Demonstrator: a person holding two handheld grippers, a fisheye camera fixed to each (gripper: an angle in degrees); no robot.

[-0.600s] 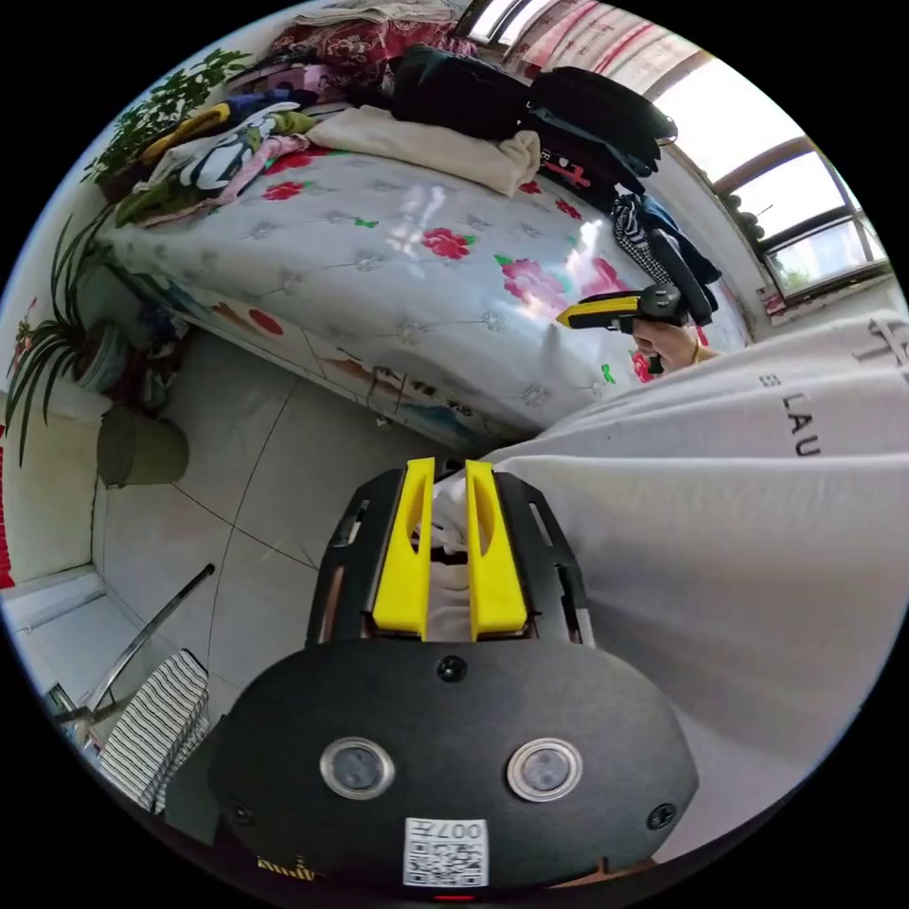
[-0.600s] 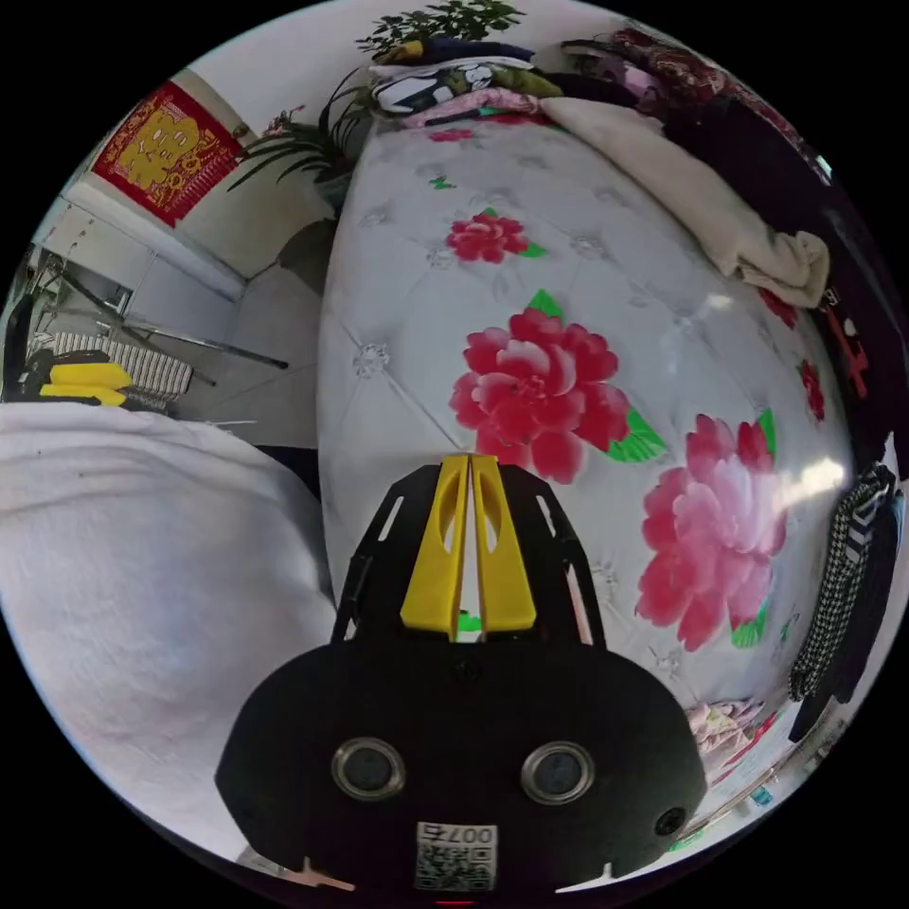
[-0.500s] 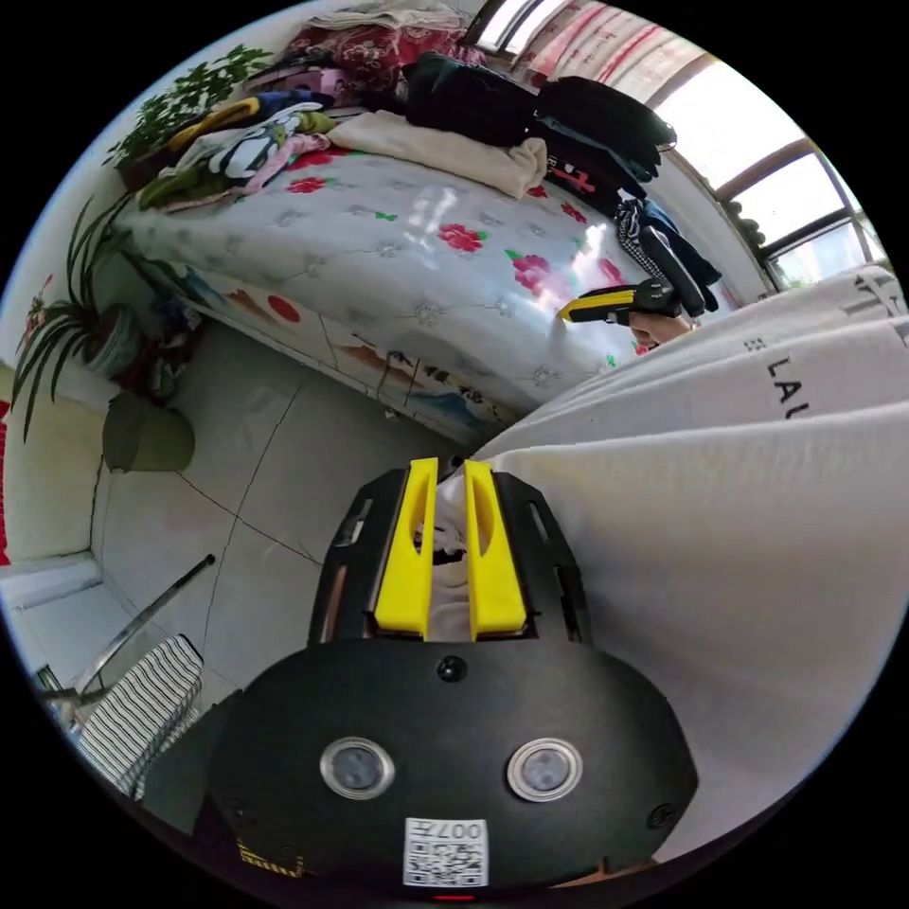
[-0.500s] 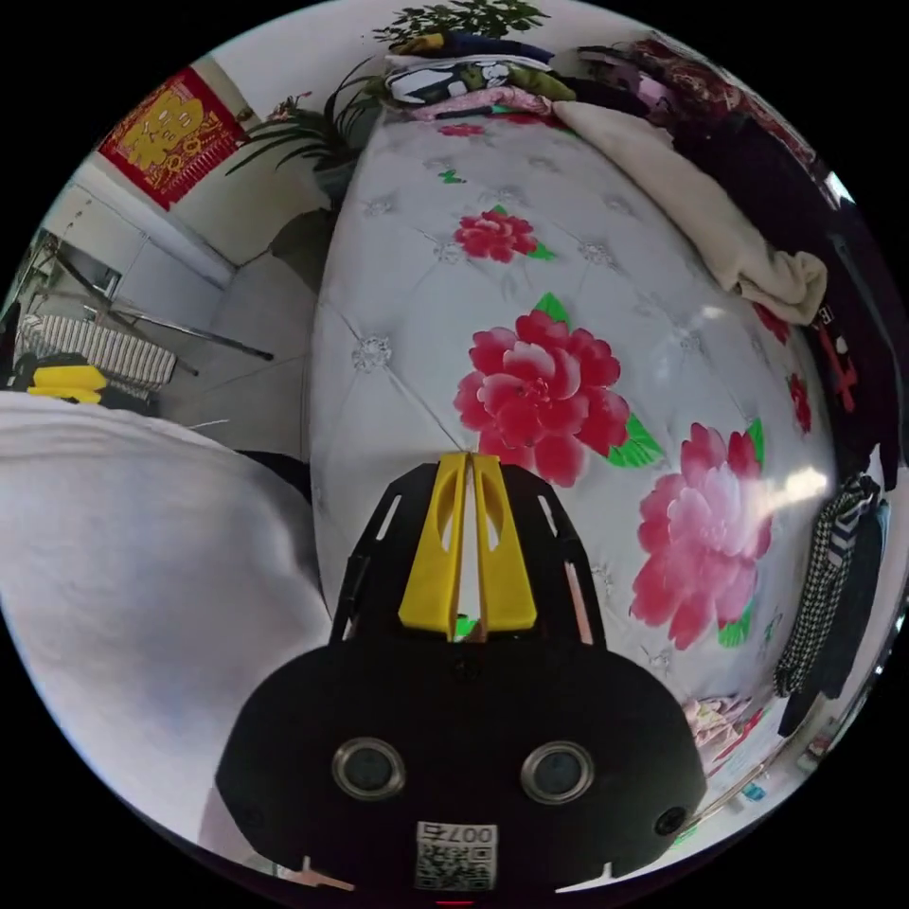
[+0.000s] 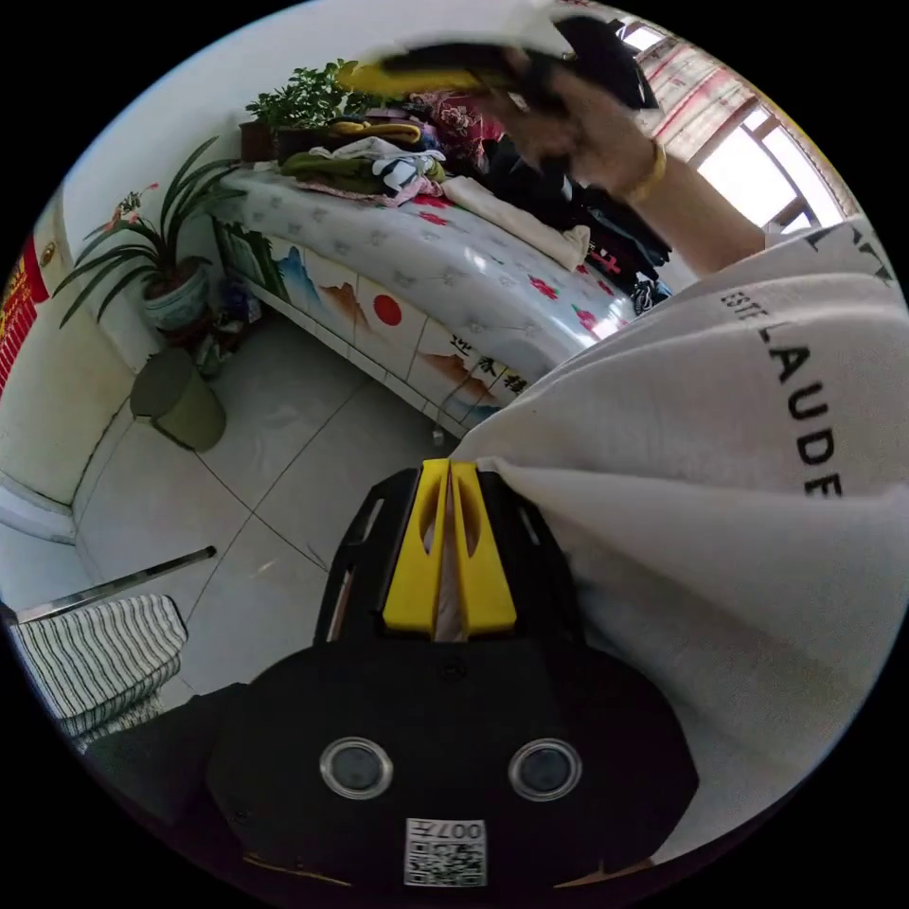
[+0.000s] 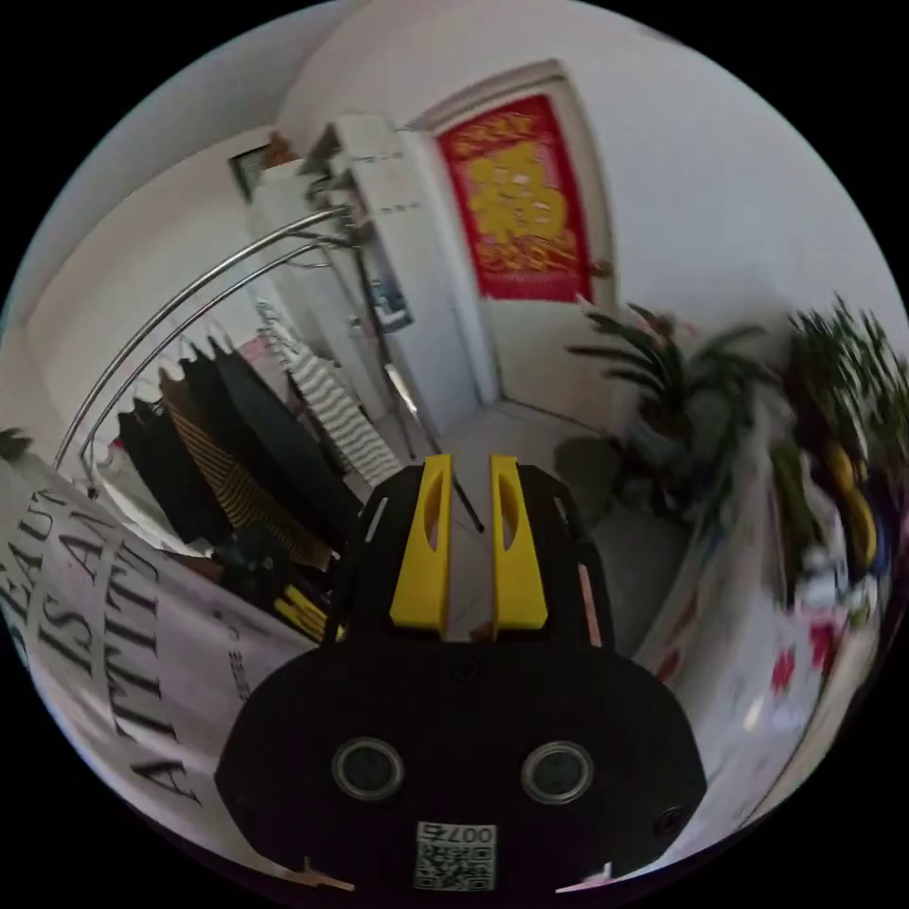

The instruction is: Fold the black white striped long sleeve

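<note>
The black and white striped long sleeve hangs from a metal clothes rail; in the left gripper view its stripes show at the lower left edge. My left gripper is shut, with a strip of the person's white lettered shirt pinched between its jaws; it appears again beside that shirt as the left gripper. My right gripper is open, holds nothing and faces the rail. It is blurred in a raised hand as the right gripper.
A bed with a flowered cover carries piles of clothes. Potted plants and a green bin stand by its end on the tiled floor. Dark garments hang on the rail near a red door hanging.
The right hand swung up from over the bed towards the rail, and its jaws parted. The left jaws closed tighter on the white shirt. Both views turned.
</note>
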